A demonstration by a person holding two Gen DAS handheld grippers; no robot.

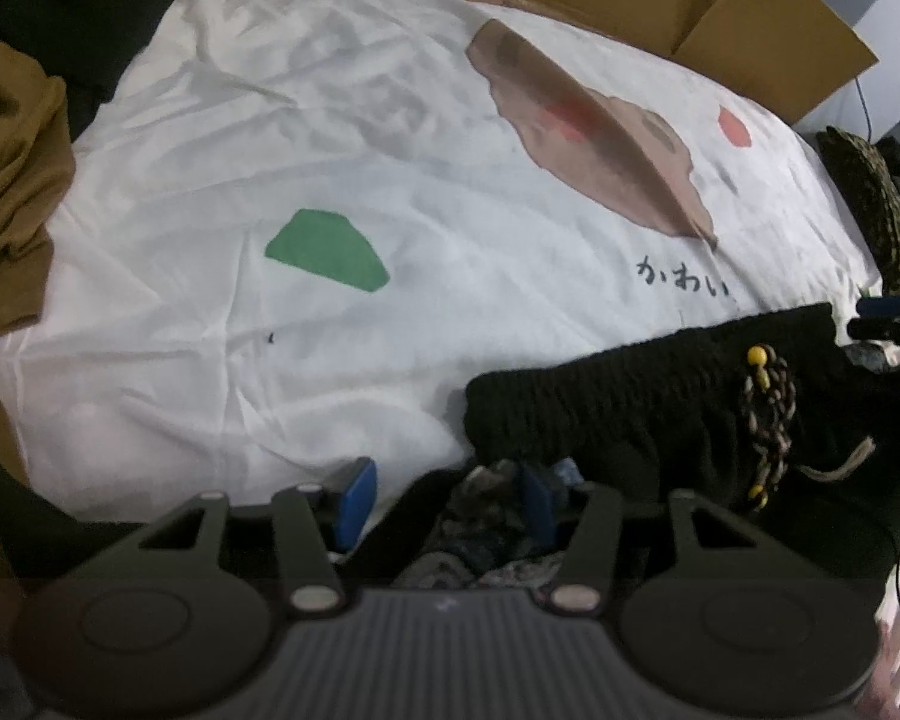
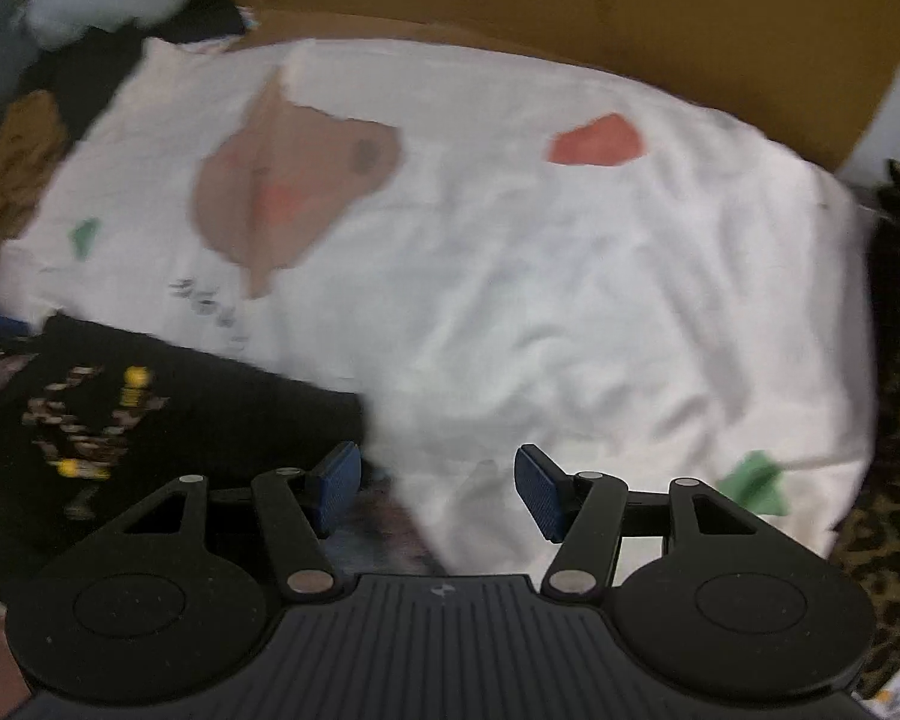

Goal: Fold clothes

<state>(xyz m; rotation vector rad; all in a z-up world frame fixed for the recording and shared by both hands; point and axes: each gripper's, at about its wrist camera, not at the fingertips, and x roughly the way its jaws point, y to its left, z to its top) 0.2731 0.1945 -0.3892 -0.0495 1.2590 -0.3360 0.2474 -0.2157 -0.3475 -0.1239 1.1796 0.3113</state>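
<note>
Closest to my left gripper [image 1: 444, 501] is a dark mottled bundle of fabric [image 1: 480, 531] lying between its blue pads; the jaws stand apart and nothing is pinched that I can see, so I read them as released. Just beyond, to the right, sits a black knitted garment with a braided cord and yellow beads [image 1: 660, 402], resting on the near edge of the white T-shirt printed with a brown animal, green and red patches [image 1: 390, 180]. That shirt is spread flat, presumably so it can be folded, and it fills the space ahead of both grippers, backed by a brown cardboard box [image 1: 720, 6]. My right gripper [image 2: 438, 489] is also open and empty, hovering over the shirt's near hem, the black knit to its left.
</note>
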